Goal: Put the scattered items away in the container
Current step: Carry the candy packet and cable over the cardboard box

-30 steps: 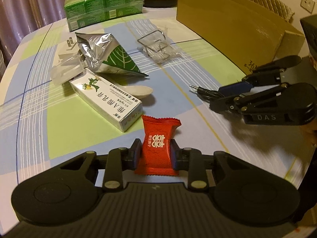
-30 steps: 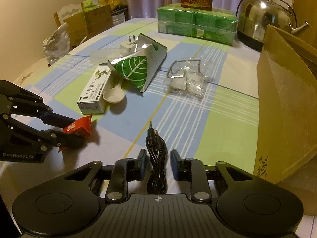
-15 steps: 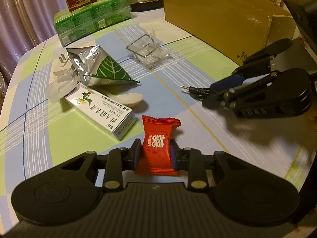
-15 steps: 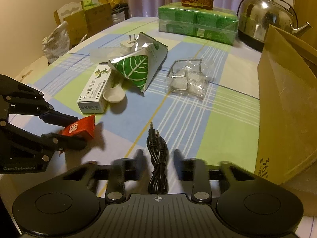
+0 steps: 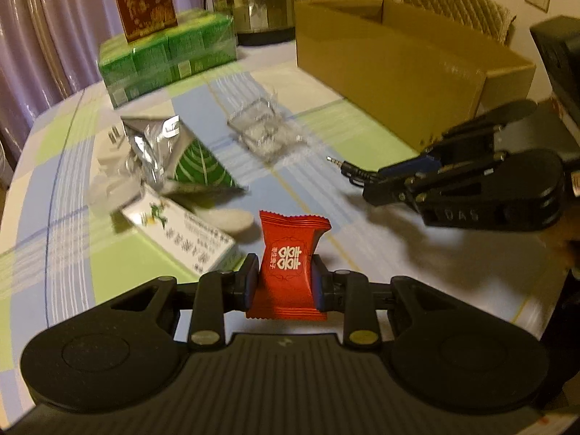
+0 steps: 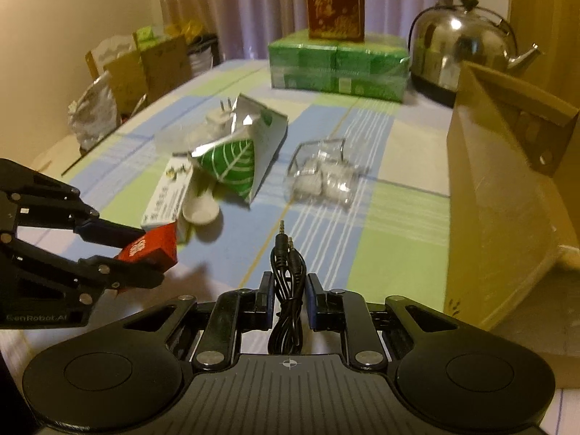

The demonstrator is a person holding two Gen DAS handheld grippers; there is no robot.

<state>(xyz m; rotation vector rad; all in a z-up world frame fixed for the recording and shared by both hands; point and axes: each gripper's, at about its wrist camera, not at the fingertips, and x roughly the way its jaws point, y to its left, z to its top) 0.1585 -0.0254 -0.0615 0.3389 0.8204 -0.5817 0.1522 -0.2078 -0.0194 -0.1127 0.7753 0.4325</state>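
Keep your left gripper point(image 5: 286, 282) clamped on the red foil candy packet point(image 5: 289, 266) and your right gripper point(image 6: 289, 295) on the coiled black audio cable point(image 6: 288, 290), carrying both over the near wall of the open brown cardboard box point(image 5: 398, 72) at far right before releasing.

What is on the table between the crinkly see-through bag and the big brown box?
Nothing: in the right wrist view, only bare checked tablecloth separates the clear plastic bag from the brown cardboard box.
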